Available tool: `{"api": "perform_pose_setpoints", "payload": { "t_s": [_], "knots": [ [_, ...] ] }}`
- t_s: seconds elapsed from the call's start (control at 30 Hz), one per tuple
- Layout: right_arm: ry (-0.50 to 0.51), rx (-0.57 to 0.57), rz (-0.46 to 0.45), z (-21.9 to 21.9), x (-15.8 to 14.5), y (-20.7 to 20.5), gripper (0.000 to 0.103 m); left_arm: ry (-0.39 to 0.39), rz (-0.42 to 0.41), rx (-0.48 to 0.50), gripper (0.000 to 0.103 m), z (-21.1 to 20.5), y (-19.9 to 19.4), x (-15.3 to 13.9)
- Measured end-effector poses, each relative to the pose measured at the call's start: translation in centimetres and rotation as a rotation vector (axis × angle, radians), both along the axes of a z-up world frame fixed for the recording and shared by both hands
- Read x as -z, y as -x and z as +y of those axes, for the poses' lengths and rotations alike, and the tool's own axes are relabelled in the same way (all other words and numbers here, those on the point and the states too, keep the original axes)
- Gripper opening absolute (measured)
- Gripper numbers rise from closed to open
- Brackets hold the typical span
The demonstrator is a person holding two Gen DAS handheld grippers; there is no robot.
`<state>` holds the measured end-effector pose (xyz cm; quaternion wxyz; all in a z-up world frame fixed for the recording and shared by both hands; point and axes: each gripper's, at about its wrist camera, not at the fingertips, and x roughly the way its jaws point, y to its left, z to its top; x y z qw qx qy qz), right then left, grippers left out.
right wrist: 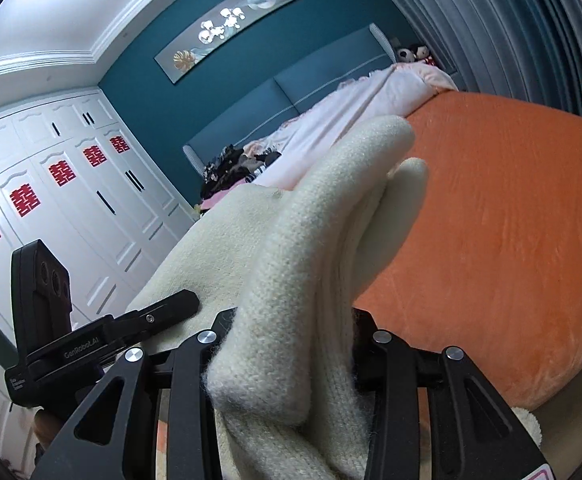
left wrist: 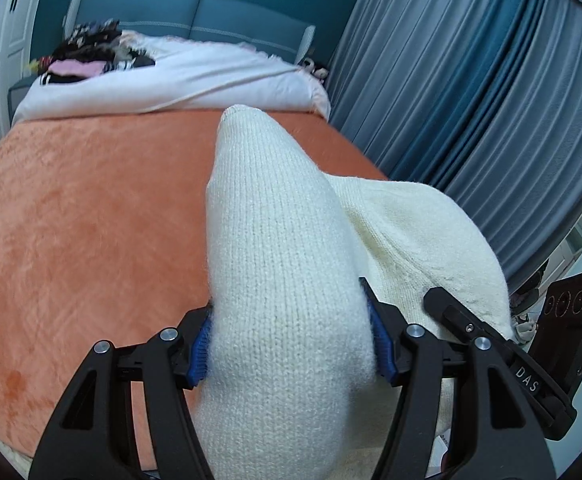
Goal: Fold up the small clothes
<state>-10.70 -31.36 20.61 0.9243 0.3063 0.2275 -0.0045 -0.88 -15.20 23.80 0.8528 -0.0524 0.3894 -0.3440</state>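
Observation:
A cream knitted garment (left wrist: 283, 248) is held up over the orange blanket (left wrist: 83, 220) on the bed. My left gripper (left wrist: 289, 344) is shut on a thick fold of it, blue pads (left wrist: 200, 350) pressed on both sides. My right gripper (right wrist: 291, 344) is shut on another bunched part of the same cream knit (right wrist: 323, 220). The right gripper (left wrist: 491, 340) shows at the lower right of the left wrist view, against the cloth. The left gripper (right wrist: 103, 336) shows at the lower left of the right wrist view. The fingertips are hidden by the cloth.
A white duvet (left wrist: 195, 76) lies folded back at the head of the bed, with a pile of dark and pink clothes (left wrist: 91, 52) on it. Blue-grey curtains (left wrist: 471, 92) hang right of the bed. White wardrobe doors (right wrist: 51, 184) stand left.

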Motion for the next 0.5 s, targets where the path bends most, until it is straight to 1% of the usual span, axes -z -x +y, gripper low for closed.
{"api": "perform_pose_setpoints", "payload": {
  "t_s": [0.13, 0.23, 0.33, 0.5],
  "knots": [
    [0.047, -0.006, -0.082, 0.9, -3.2, 1.2, 0.036, 0.044, -0.081, 0.006, 0.06, 1.4, 1.2, -3.5],
    [0.106, -0.019, -0.159, 2.2, -6.2, 1.8, 0.036, 0.09, -0.151, 0.007, 0.061, 3.2, 1.8, -6.4],
    [0.158, -0.034, -0.24, 3.9, -9.1, 2.3, 0.036, 0.132, -0.241, 0.006, 0.061, 5.3, 2.5, -9.4],
    [0.199, -0.078, -0.379, 6.5, -13.5, 2.2, 0.036, 0.188, -0.384, -0.019, 0.061, 9.1, 3.3, -13.6]
  ]
}}
